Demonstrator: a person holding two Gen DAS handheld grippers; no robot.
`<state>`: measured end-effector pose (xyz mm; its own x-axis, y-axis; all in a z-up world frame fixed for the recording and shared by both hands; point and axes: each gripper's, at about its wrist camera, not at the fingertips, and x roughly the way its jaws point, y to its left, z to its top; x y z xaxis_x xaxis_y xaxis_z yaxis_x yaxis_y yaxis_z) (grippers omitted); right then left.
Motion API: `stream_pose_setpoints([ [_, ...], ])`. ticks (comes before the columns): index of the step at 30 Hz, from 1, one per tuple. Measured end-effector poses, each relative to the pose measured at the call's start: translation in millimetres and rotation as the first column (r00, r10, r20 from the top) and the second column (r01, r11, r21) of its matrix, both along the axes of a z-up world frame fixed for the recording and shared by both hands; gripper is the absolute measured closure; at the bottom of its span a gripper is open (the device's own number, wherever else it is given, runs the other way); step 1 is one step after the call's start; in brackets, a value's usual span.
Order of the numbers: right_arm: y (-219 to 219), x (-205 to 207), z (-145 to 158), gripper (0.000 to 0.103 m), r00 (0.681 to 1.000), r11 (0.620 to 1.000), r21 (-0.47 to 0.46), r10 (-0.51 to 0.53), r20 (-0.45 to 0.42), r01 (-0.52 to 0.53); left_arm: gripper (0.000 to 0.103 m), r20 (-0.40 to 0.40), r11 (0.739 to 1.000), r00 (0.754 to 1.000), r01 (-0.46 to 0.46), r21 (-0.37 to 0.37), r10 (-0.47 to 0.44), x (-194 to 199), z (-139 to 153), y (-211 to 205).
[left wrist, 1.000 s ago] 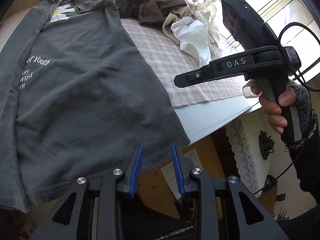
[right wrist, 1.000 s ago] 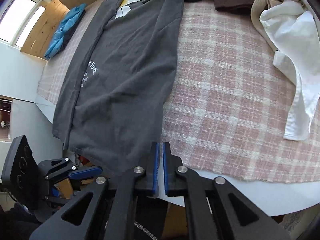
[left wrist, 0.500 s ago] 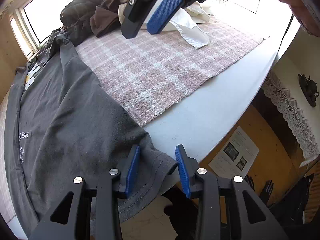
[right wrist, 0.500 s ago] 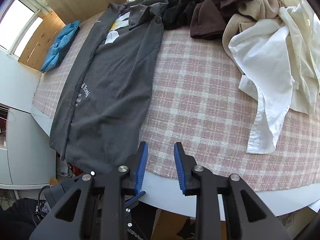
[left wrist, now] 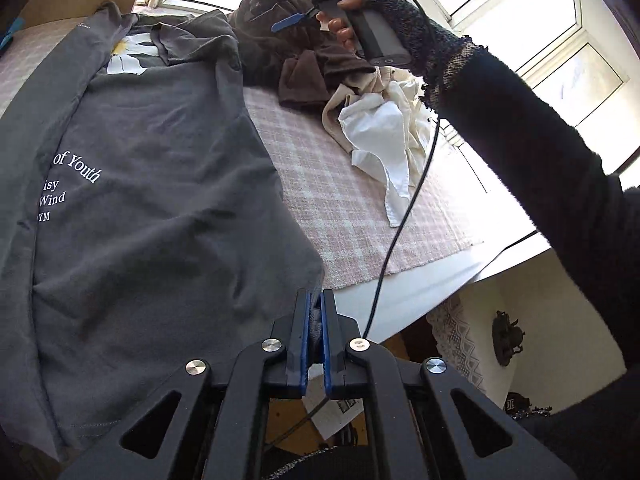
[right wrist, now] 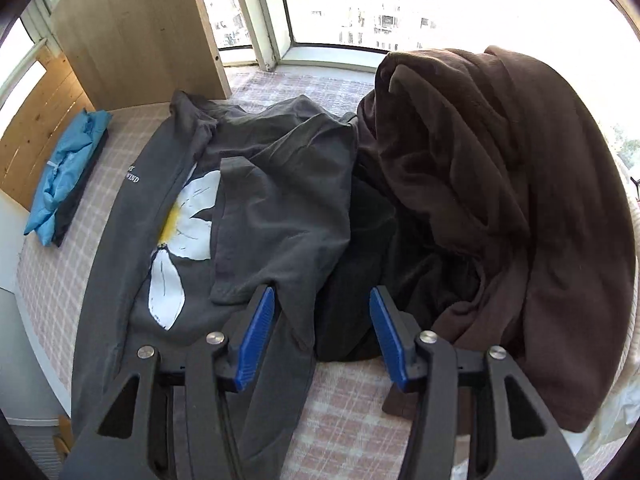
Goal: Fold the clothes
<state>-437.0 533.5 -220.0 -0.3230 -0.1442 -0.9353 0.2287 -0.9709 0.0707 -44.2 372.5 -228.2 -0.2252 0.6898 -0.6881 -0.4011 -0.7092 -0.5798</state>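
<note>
Left gripper (left wrist: pixel 315 320), lower centre, clamps the hem corner of the grey printed cotton T-shirt (left wrist: pixel 152 208) spread across frame left, anchoring it; right gripper (right wrist: pixel 322 336), jaws opening and empty, hovers over its shoulder, likely to pinch there.

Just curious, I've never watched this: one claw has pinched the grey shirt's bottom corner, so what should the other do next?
Probably lower the right gripper, its jaws opening over the grey T-shirt, onto the sleeve and pinch; the left gripper already holds the hem.
</note>
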Motion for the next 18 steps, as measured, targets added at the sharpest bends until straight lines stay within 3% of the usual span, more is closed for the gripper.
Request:
stream_pose_setpoints([
  [5, -9, -54, -27, 0.054, 0.999, 0.999, -0.01, -0.047, 0.028, 0.047, 0.099, 0.022, 0.999, 1.0, -0.023, 0.028, 0.022, -9, -6, -8],
  [8, -18, -67, -42, 0.054, 0.998, 0.999, 0.038, -0.03, 0.053, 0.028, 0.099, 0.018, 0.999, 1.0, -0.014, 0.034, 0.013, -9, -5, -8],
  [9, -21, -69, -47, 0.056, 0.998, 0.999, 0.048, -0.018, 0.061, 0.016, 0.099, 0.016, 0.999, 1.0, -0.01, 0.035, 0.01, -9, -5, -8],
  [10, -23, -69, -49, 0.08, 0.998, 0.999, 0.041, -0.008, 0.069, 0.005, 0.099, 0.01, 0.999, 1.0, -0.006, 0.04, 0.005, -9, -3, -8],
  [11, -22, -69, -49, 0.096, 0.997, 1.0, 0.022, -0.006, 0.076, 0.004, 0.099, 0.003, 0.999, 1.0, -0.004, 0.049, 0.004, -9, -1, -10],
  [18, -5, -66, -30, 0.097, 0.996, 0.997, -0.078, -0.02, 0.092, 0.028, 0.099, 0.004, 0.992, 0.999, -0.039, 0.121, 0.039, -9, 4, -29],
])
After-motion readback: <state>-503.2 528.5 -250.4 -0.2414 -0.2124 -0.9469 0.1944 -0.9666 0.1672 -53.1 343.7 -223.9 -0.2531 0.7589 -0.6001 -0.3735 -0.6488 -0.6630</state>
